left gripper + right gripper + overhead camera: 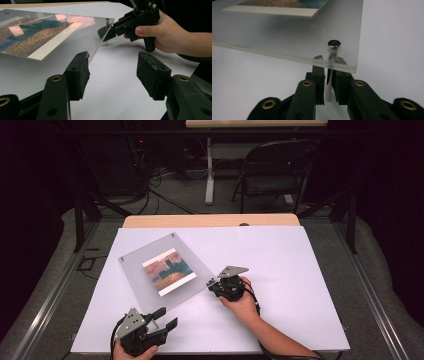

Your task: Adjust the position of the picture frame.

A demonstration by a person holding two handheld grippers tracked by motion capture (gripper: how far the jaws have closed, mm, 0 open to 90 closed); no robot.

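Clear acrylic panel (165,270) with a colourful print (168,271) sandwiched in it, sitting left of centre on the white sheet (280,270) that covers the table, turned at an angle. Raised off the sheet on thin metal standoff posts at its corners, one post (329,85) right there under the near right corner, capped with a shiny round head (334,44) on top of the panel. Right gripper (214,283) in at that corner from the right, held in a hand (245,300), jaws pinched together on the post just below the panel edge. Seen from the left gripper view, its black nose (106,32) pressed against the panel's edge beside the post (107,33). Left gripper (165,318) down at the near left, close to the panel's near edge, jaws spread wide apart, gripping nothing, one pad (81,72) just beside the panel's edge. Beyond the table, a folding chair (275,170) and cables on the floor in the dark.
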